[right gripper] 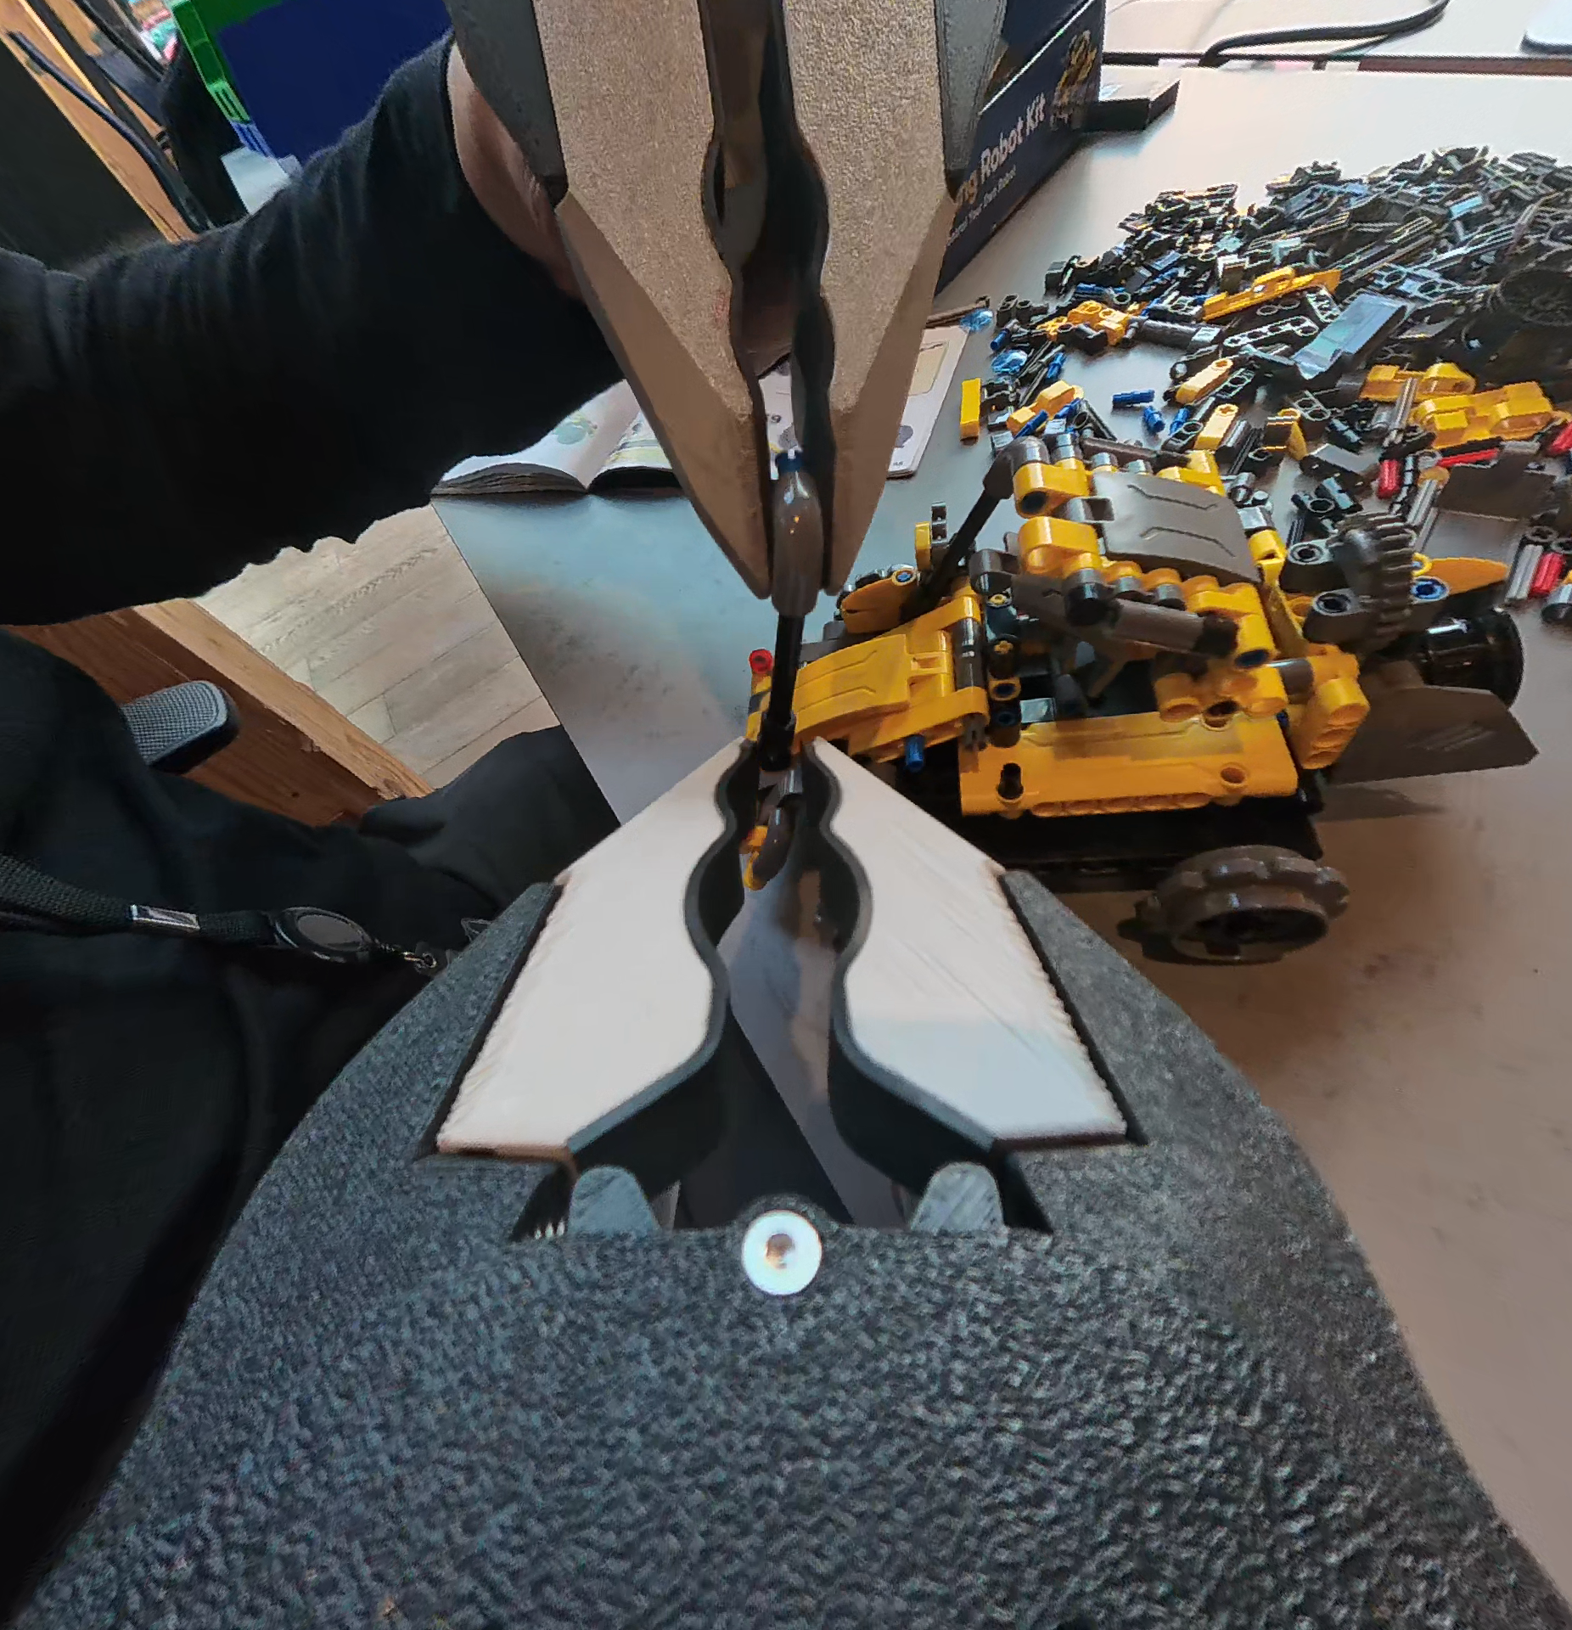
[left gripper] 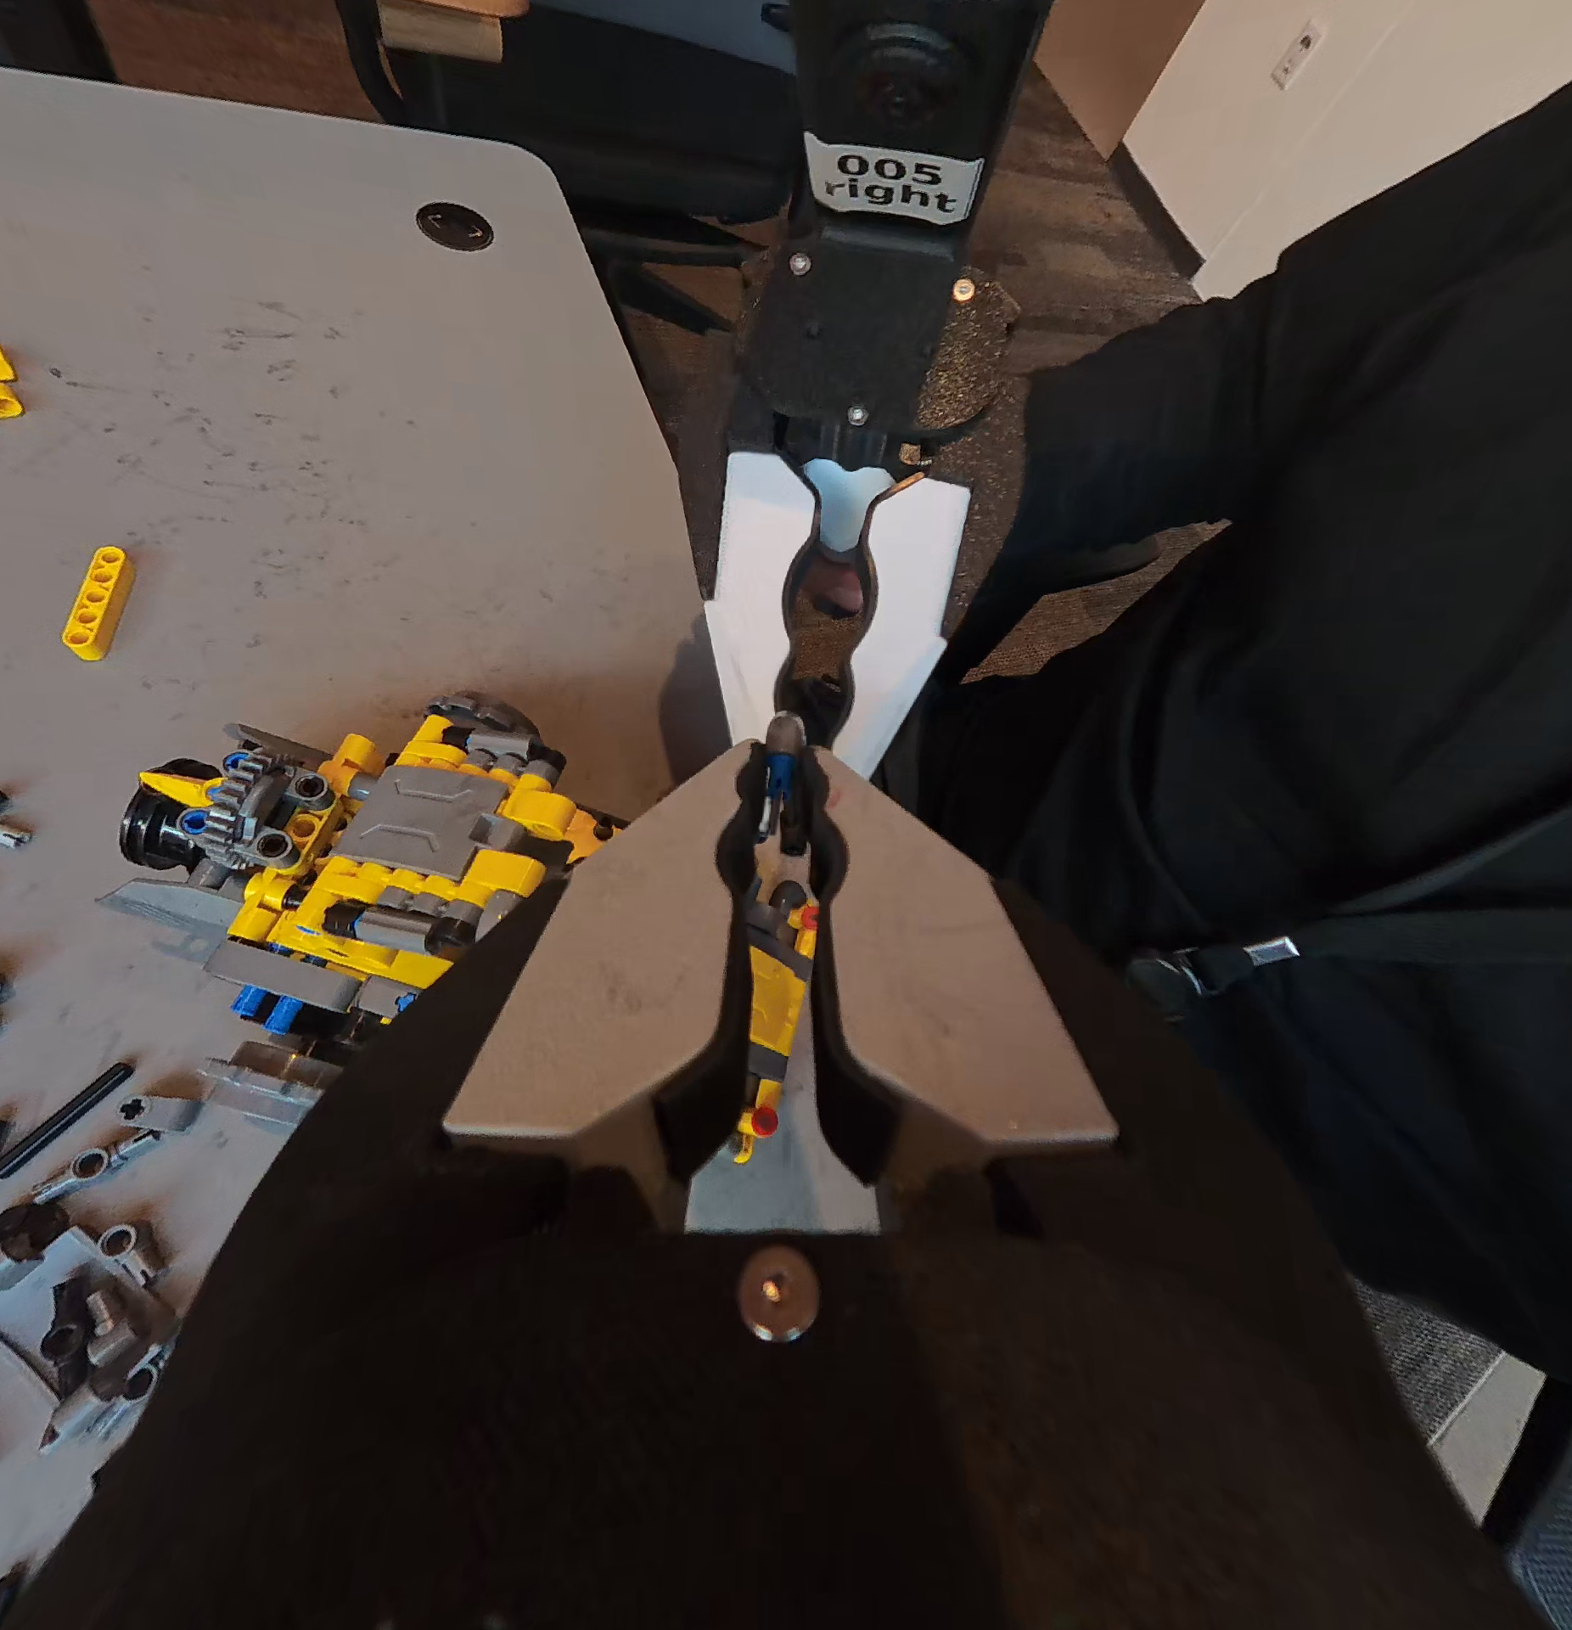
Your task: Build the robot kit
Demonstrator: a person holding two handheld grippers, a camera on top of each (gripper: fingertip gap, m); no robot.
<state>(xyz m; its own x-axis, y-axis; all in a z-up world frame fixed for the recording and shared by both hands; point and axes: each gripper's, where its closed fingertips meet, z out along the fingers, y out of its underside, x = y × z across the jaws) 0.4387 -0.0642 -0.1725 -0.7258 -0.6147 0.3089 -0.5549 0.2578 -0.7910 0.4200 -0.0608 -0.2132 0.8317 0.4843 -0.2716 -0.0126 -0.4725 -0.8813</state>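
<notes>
On the left of the grey table, in the left wrist view, a loose yellow beam lies alone, well in from the table's near edge, with grey and black connectors scattered toward the lower left. Just right of them stands the yellow model vehicle, close to the table's edge.

Past that edge, over the person's dark lap, the two tools meet tip to tip. The left gripper, with tan fingers, is clamped on the grey bushing at one end of a thin black axle; a small blue pin sits just behind the bushing, inside the closed fingers. The right gripper, with white fingers, pinches the axle's other end, where a small grey and yellow connector hangs between its pads. Both tools are therefore closed on the same small assembly, held in the air just off the table's edge, beside the vehicle.

The axle's long axis runs straight from one gripper's tips to the other's. It looks light, stiff and slick, and thin enough to twist in the pads, so the wider bushing is probably the surer hold.

In the right wrist view, an open instruction booklet lies at the table's far-left corner, and a heap of loose parts spreads toward the far-right side.
</notes>
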